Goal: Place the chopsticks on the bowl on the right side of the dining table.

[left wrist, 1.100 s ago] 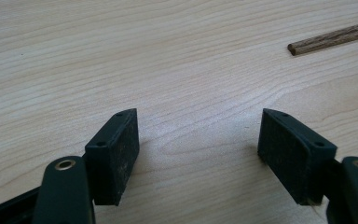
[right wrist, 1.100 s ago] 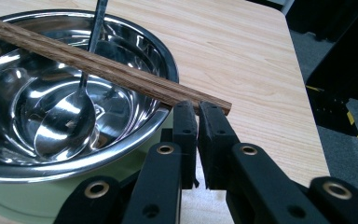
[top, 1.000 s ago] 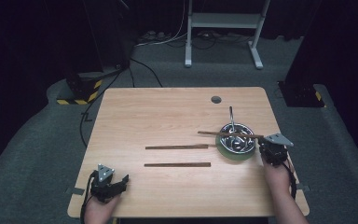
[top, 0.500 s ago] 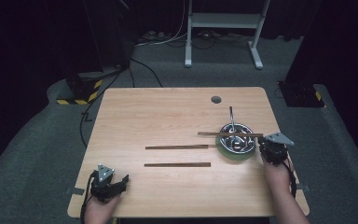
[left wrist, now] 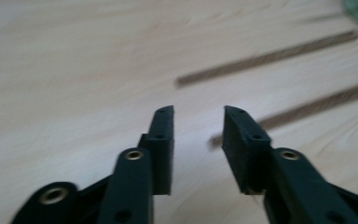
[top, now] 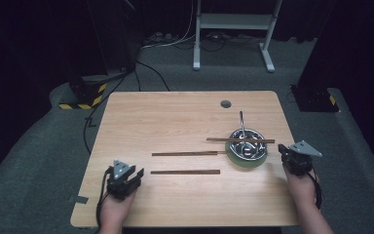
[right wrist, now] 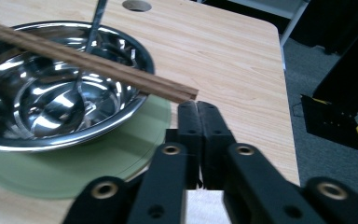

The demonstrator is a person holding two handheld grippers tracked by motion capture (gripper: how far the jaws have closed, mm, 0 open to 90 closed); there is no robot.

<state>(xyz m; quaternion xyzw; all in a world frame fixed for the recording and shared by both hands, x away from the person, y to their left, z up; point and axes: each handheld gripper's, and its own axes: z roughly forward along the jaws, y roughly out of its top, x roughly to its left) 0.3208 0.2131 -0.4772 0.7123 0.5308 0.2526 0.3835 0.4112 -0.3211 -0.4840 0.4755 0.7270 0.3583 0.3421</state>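
A steel bowl (top: pixel 246 142) stands on a green plate (top: pixel 246 160) at the table's right. A brown chopstick (top: pixel 241 140) lies across the bowl's rim, and a metal utensil handle (top: pixel 242 122) leans out of the bowl toward the far side. Two more chopsticks (top: pixel 187 153) (top: pixel 185 171) lie flat in the middle of the table. My right gripper (right wrist: pixel 198 106) is shut with nothing in it, its tips just short of the near end of the chopstick (right wrist: pixel 186 93) on the bowl (right wrist: pixel 51 93). My left gripper (left wrist: pixel 198 114) rests open at the front left, pointing at the nearest chopstick (left wrist: pixel 317 105).
A round cable hole (top: pixel 225 104) sits in the table (top: pixel 175 117) behind the bowl. Grey carpet surrounds the table, with cables and a white stand's legs (top: pixel 233 24) on the floor beyond. The table's right edge lies close to my right gripper (top: pixel 283 151).
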